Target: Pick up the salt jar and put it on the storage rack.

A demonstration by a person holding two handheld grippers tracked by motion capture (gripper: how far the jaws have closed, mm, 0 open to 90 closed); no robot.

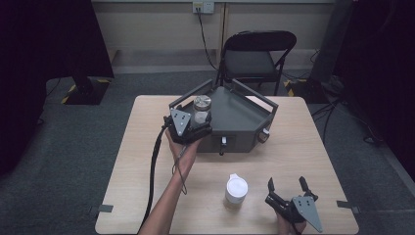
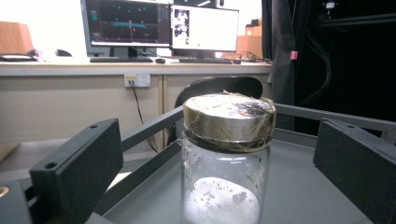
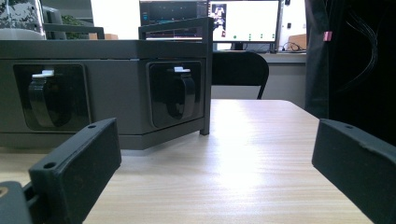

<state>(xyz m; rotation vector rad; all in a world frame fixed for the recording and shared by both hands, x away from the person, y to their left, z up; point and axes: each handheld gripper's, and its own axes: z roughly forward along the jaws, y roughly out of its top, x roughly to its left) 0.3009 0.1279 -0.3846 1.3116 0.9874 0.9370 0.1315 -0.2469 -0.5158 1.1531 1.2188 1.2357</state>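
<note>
On the wooden table, toward its far side, stands a dark grey angular metal tray-box with raised rails, and the left gripper is held at its near-left corner. A glass jar with a gold-coloured metal lid stands upright on the tray's floor, white powder heaped in its bottom. In the left gripper view the jar sits between the two black jaws, which are spread wide on either side of it with clear gaps, so this gripper is open and not touching the glass. In the high view a second similar jar lid shows just beyond it on the tray.

Near the front right of the table the right gripper rests low over the wood, its jaws parted wide with nothing between them. Its own view looks along the tabletop at the box's front wall with two black latches. Just left of it stands a white lidded container, apart from the jaws. Beyond the table a black folding chair faces it.
</note>
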